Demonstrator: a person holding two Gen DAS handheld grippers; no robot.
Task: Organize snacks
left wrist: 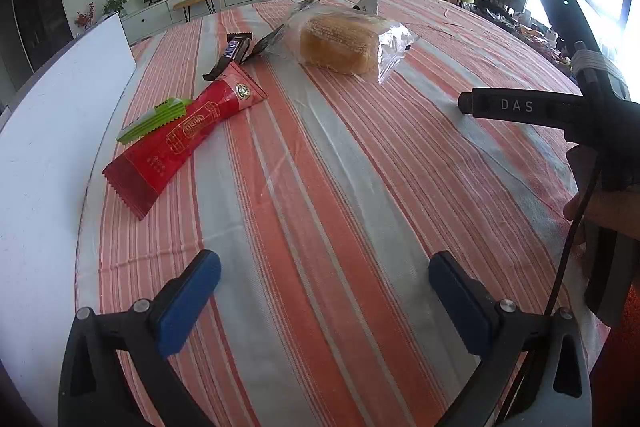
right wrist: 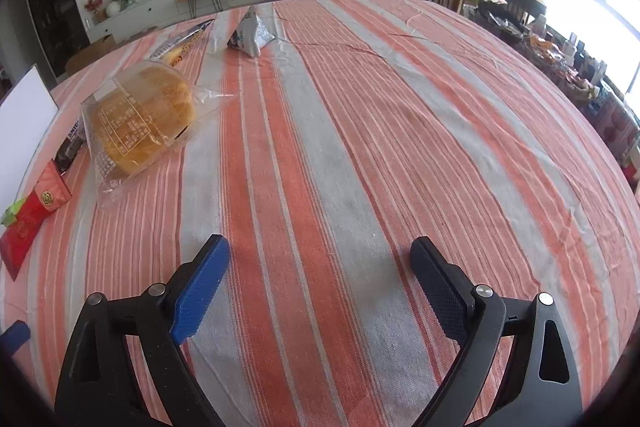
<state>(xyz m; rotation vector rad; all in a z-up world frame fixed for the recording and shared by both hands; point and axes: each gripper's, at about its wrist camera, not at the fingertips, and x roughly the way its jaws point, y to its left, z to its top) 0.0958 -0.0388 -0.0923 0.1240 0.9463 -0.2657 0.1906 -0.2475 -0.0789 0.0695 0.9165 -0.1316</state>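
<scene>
Both my grippers hang spread wide over the striped tabletop (right wrist: 360, 147) with nothing between the fingers: my left gripper (left wrist: 324, 291) and my right gripper (right wrist: 320, 287) each sit low over the near edge. The snacks lie toward the left edge, by the white board (left wrist: 52, 131). Nearest my left gripper is the red packet (left wrist: 180, 139), ahead and to the left, its long axis running diagonally from near-left to far-right, with the green wrapper (left wrist: 156, 119) tucked just beside it on the board side and the dark Snickers bar (left wrist: 234, 53) touching its far tip. The bagged bread (left wrist: 344, 47) sits farther in, nearly straight ahead of the left gripper; from the right wrist it lies well off to the left. The triangular pouch (right wrist: 252, 35) stands near the far edge. I judge my left hand is the nearer one for the red packet, and I would need to turn the fingers across its narrow width.
</scene>
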